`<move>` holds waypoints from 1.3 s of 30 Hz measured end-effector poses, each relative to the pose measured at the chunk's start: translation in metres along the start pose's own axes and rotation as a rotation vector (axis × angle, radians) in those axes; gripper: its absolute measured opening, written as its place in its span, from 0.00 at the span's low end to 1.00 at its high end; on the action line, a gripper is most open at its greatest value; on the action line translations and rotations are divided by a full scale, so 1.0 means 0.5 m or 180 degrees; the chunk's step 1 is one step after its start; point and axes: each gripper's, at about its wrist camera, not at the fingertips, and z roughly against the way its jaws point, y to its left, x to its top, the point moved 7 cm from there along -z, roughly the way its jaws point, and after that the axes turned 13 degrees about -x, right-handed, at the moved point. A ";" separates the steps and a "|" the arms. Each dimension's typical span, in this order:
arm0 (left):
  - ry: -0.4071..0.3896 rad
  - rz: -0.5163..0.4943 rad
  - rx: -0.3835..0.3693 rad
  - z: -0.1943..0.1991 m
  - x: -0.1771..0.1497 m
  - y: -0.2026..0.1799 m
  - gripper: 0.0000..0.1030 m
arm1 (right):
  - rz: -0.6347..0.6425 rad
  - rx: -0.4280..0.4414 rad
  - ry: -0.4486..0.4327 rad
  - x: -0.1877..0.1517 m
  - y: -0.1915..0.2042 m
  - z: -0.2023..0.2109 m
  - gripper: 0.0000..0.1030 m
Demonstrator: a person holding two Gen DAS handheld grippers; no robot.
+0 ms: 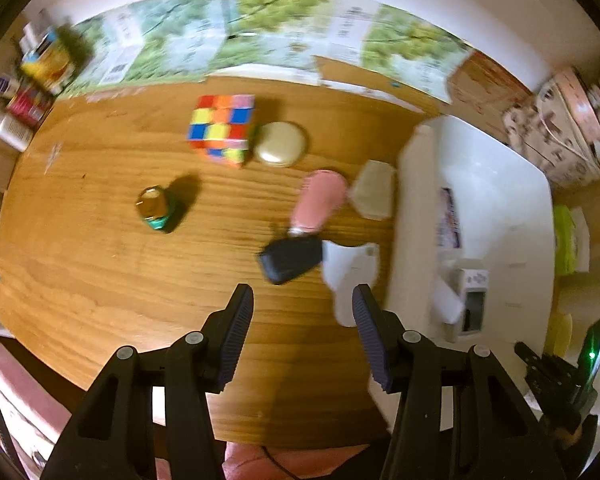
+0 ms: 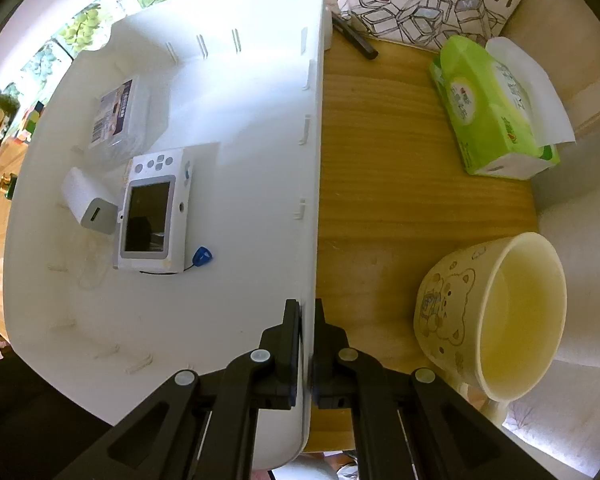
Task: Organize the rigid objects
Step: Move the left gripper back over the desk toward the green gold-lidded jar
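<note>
Right hand-held gripper (image 2: 307, 312) pinches the white plastic bin's wall (image 2: 314, 184), steadying it. Left hand-held gripper (image 1: 303, 300) hangs empty, jaws apart, over the wooden table (image 1: 100, 280). Next it probably needs to drop onto the black oval case (image 1: 290, 259).

Your worktop (image 1: 100, 280) grained, satin wood, white bin (image 2: 240, 200) smooth matt plastic, cube (image 1: 222, 130) glossy plastic, mug (image 2: 500, 316) glazed ceramic, tissue pack (image 2: 488, 116) shiny film.

In the bin (image 2: 236, 92) lie a camera (image 2: 152, 216) and charger (image 2: 88, 204) — a cup (image 2: 496, 312) stands right of it.
</note>
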 end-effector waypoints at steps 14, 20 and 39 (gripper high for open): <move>0.0122 0.0684 0.0004 0.028 -0.037 0.215 0.63 | -0.0365 -0.0021 0.0177 0.017 -0.033 -0.021 0.06; 0.0133 0.0728 0.0011 0.041 -0.031 0.268 0.70 | -0.0504 -0.0027 0.0215 0.030 -0.049 -0.030 0.07; 0.0149 -0.0098 -0.0137 -0.020 0.067 0.268 0.72 | -0.0765 -0.0089 0.0226 0.026 -0.053 -0.033 0.10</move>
